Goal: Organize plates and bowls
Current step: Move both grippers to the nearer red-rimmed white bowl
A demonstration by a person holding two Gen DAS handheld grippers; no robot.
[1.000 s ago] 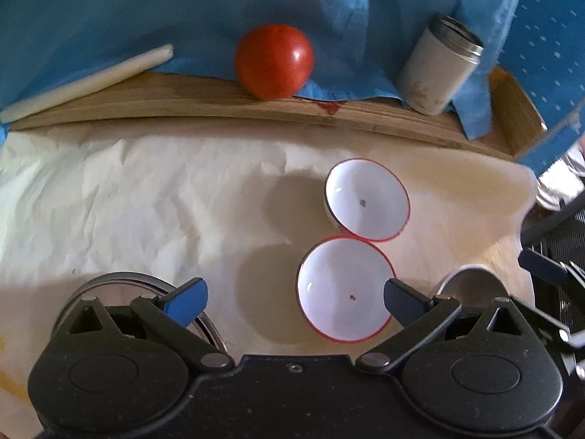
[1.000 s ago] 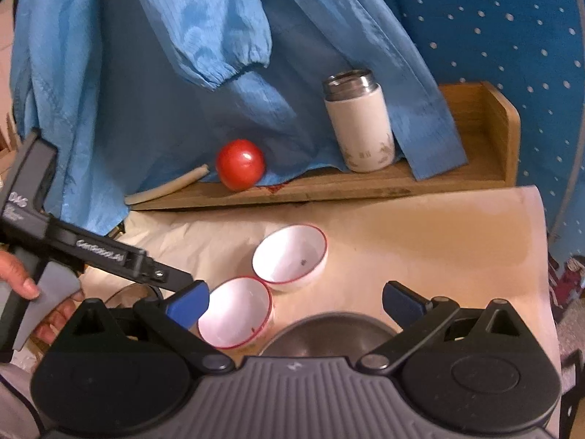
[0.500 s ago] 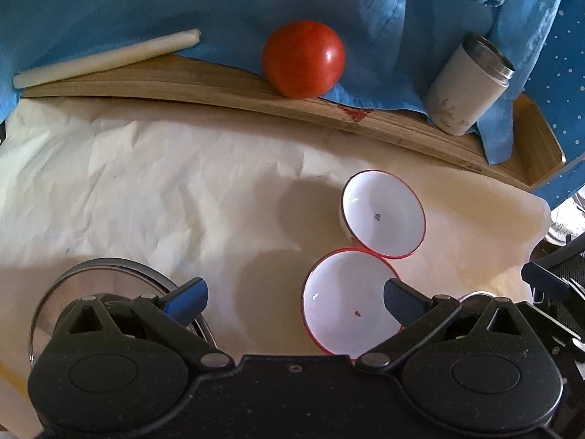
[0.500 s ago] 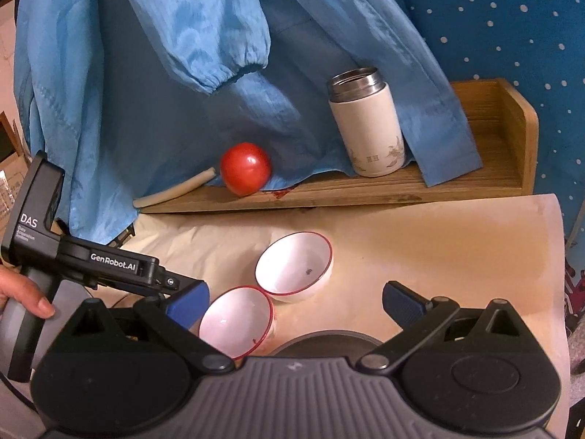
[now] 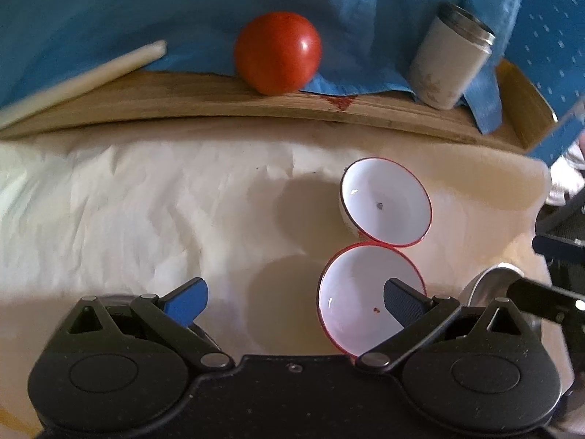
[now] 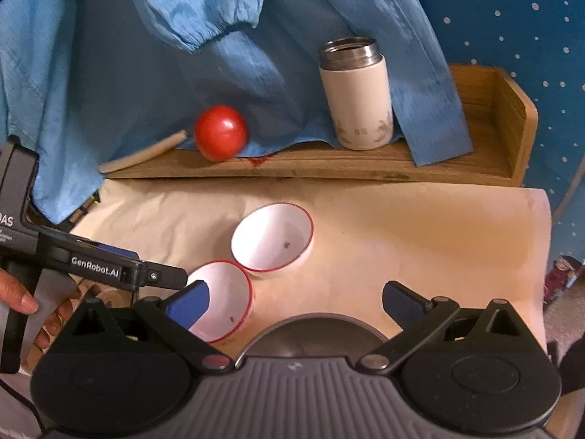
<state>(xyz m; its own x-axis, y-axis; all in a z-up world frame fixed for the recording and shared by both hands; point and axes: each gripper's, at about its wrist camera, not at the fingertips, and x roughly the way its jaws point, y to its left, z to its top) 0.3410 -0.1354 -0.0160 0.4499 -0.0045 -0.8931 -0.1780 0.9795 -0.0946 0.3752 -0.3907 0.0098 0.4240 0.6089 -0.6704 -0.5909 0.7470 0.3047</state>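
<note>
- We hold our left gripper (image 5: 292, 301) wide open and empty, beside the near red-rimmed white bowl (image 5: 360, 303), ready to grab.
- Our right gripper (image 6: 294, 301) waits wide open and empty over the round metal plate (image 6: 314, 336).
- The far red-rimmed white bowl (image 6: 272, 236) touches its twin, so we judge they stack.

Two red-rimmed bowls (image 6: 273, 240) (image 6: 223, 301); one metal plate (image 6: 314, 333); one tomato (image 6: 220, 132); one flask (image 6: 356, 93).

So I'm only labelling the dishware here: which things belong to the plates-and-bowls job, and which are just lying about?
Belongs to the job:
- near white bowl
- far white bowl
- steel dish, by the right gripper
- steel plate, mostly hidden under the left gripper

Just lying about:
- tomato
- white flask
- pale stick
- blue garment
- wooden tray
</note>
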